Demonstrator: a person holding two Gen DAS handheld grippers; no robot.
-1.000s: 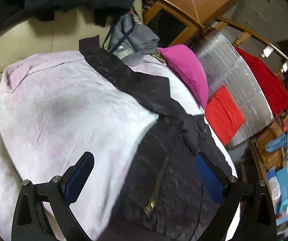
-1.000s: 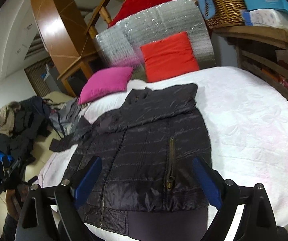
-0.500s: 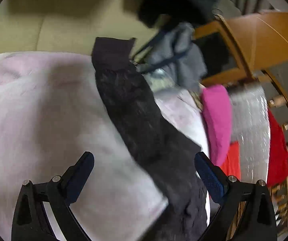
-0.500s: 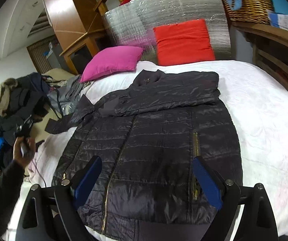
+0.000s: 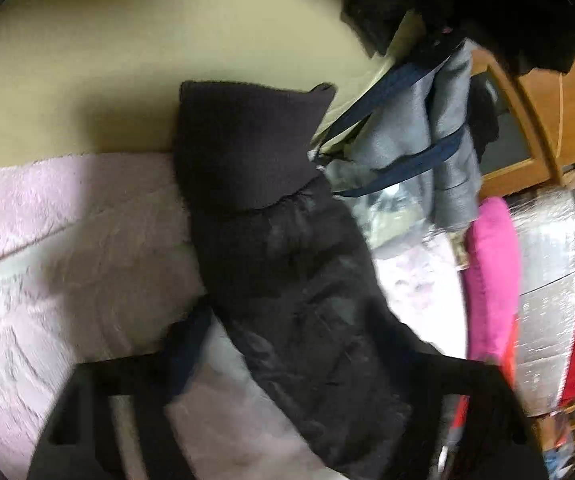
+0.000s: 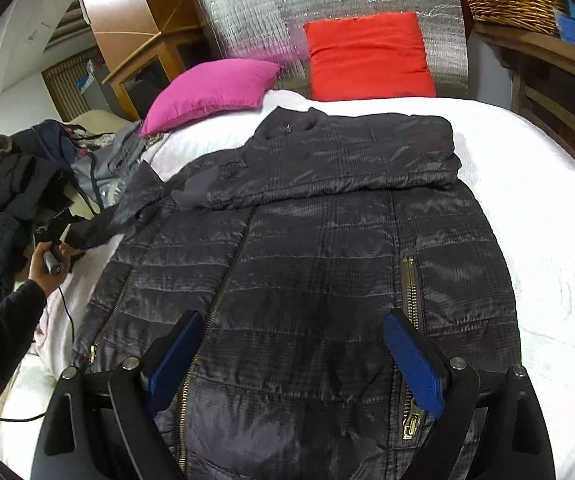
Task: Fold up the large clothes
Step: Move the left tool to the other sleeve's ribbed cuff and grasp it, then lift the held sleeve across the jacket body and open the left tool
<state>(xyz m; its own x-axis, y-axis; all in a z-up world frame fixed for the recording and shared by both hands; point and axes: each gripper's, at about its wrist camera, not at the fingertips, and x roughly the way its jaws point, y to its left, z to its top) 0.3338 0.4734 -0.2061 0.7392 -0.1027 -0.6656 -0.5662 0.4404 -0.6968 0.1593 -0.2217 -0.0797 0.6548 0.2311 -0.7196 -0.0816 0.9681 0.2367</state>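
Right now the dark quilted jacket (image 6: 307, 264) is lying face up on the white bed (image 6: 547, 208), its body spread flat and one sleeve already folded across the chest below the collar, which suggests the fold is partway done. The other sleeve (image 5: 287, 264) is trailing off toward the bed's edge, its ribbed cuff (image 5: 243, 140) hanging over the side near a heap of other clothes (image 6: 11, 184).

The left tool (image 5: 299, 392) is coming in around that sleeve, and its jaws are closing with the sleeve fabric lying between them; the view is blurred, so I cannot tell whether the pads are pressing on the cloth. From the right wrist view, the person's hand (image 6: 45, 264) is gripping that tool's handle beside the sleeve. Taking the sleeve there probably serves to bring it back across the chest like the first one.

The right tool (image 6: 291, 360) is hovering over the jacket's lower front, jaws standing wide apart and holding nothing, likely waiting to steady the hem. A pink pillow (image 6: 211, 92) and a red pillow (image 6: 367, 56) are sitting at the head of the bed, well apart from the work.
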